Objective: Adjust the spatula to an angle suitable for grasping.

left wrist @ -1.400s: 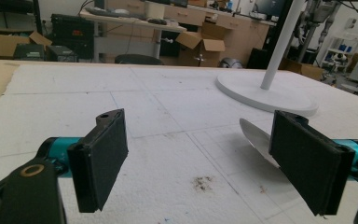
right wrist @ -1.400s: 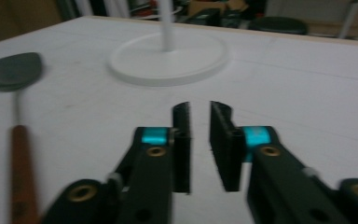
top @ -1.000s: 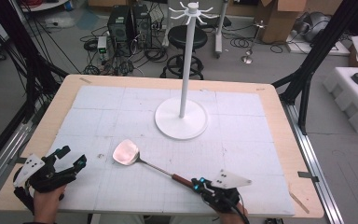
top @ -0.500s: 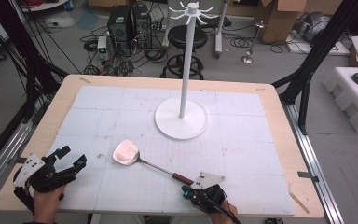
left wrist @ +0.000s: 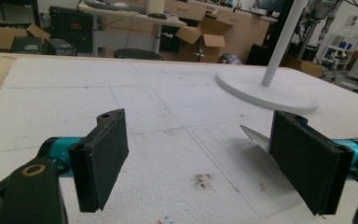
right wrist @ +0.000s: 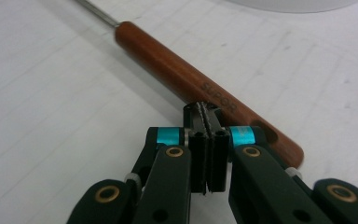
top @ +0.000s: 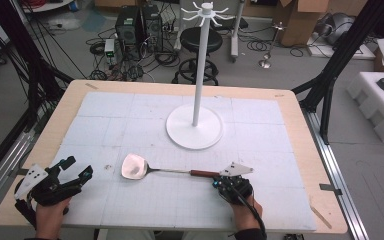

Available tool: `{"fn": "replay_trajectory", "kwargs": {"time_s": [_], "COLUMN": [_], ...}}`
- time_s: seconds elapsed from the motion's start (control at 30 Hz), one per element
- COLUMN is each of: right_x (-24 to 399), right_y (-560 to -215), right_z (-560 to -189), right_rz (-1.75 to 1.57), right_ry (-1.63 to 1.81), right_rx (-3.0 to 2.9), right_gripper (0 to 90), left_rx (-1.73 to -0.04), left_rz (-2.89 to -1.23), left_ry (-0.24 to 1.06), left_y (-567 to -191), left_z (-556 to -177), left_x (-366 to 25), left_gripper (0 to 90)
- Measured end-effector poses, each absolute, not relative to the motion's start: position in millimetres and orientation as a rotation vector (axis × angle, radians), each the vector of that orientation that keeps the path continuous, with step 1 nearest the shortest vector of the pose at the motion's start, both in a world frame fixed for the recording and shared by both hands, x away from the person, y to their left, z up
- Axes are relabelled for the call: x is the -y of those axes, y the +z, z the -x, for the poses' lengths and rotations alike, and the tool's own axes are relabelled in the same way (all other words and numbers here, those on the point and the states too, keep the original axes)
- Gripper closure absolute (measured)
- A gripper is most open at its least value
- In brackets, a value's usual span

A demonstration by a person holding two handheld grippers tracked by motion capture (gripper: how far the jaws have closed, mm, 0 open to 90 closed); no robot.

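Observation:
A spatula lies on the white foam board, its shiny metal head (top: 134, 166) to the left and its brown wooden handle (top: 205, 173) to the right. My right gripper (top: 224, 180) is at the handle's right end. In the right gripper view its jaws (right wrist: 207, 114) are pressed together with nothing between them, and their tips rest against the side of the handle (right wrist: 177, 70). My left gripper (top: 78, 167) stands open at the front left, well left of the head. The head's edge (left wrist: 256, 137) peeks out beside its right jaw, and the space between the jaws (left wrist: 205, 163) is empty.
A white stand with a round base (top: 195, 131) and a tall pole topped by hooks (top: 203, 11) rises at the middle back; the base (left wrist: 265, 88) also appears in the left gripper view. The wooden table's edge (top: 302, 125) frames the foam board. Cables and boxes lie on the floor beyond.
The right gripper moved forward against the handle. The handle swung away from the person, so the spatula now lies nearly level across the table. The head barely shifted and the left gripper stayed put.

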State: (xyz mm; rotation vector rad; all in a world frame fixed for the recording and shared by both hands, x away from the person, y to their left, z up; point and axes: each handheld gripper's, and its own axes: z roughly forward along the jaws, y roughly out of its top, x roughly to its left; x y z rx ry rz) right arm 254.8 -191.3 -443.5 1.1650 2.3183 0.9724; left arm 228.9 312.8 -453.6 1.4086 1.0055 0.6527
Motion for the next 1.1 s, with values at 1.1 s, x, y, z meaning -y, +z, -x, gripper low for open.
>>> {"fn": "replay_trajectory", "kwargs": {"time_s": [1.1], "right_x": [36], "right_y": [-434], "right_z": [-325], "right_rz": [-0.945], "right_ry": [0.962], "right_rx": [-2.595], "right_gripper": [89.5], "left_rx": [-1.031], "left_rz": [-1.407], "left_ry": [0.611], "left_y": [-454], "left_z": [-232], "left_x": [-315], "left_gripper": [21.8]}}
